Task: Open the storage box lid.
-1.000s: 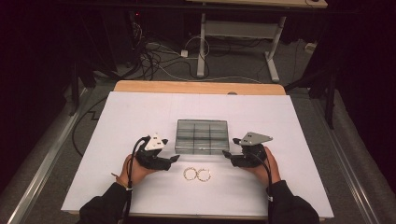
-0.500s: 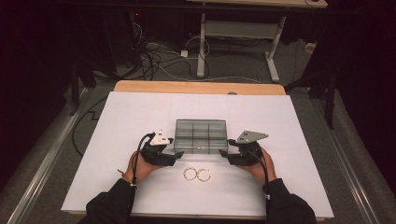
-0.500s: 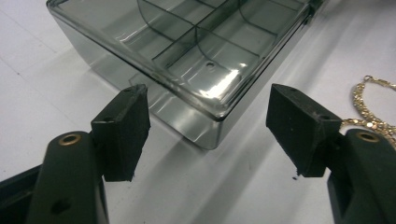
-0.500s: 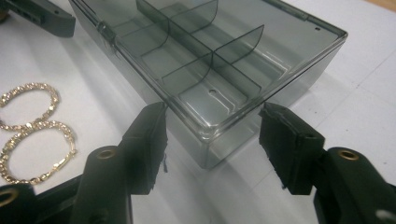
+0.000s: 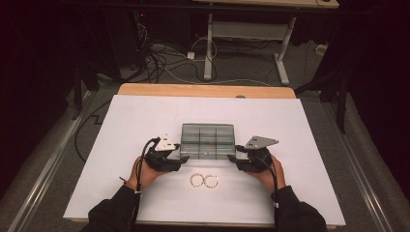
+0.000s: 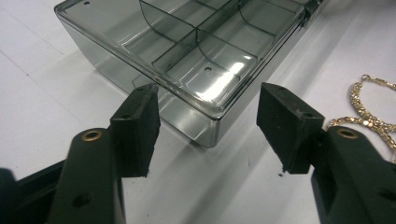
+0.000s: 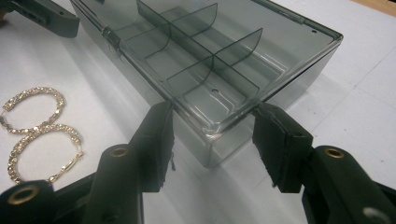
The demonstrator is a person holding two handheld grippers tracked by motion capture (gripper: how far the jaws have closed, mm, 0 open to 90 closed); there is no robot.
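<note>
A smoky clear plastic box (image 5: 208, 140) with inner dividers lies shut at the middle of the white table. My left gripper (image 5: 182, 158) is at its near left corner and my right gripper (image 5: 233, 157) at its near right corner. In the left gripper view the box corner (image 6: 212, 122) sits between the pads (image 6: 136, 130) of my left gripper (image 6: 210, 100). The jaws have just been closing, with a gap still showing. My right gripper (image 7: 212, 123) straddles the other corner (image 7: 211, 142) and has also been closing. Two gold hoop earrings (image 5: 203, 181) lie in front of the box.
The white sheet (image 5: 121, 125) covers the table, with a wooden edge (image 5: 203, 90) at the far side. The earrings (image 7: 37, 133) lie left of my right jaws and show at the right edge (image 6: 369, 105) of the left gripper view. Cables and a desk frame (image 5: 241, 34) are on the floor beyond.
Both hands stay at the box's near corners. Each pair of jaws looks slightly narrower around its corner. The box and the earrings have not moved.
</note>
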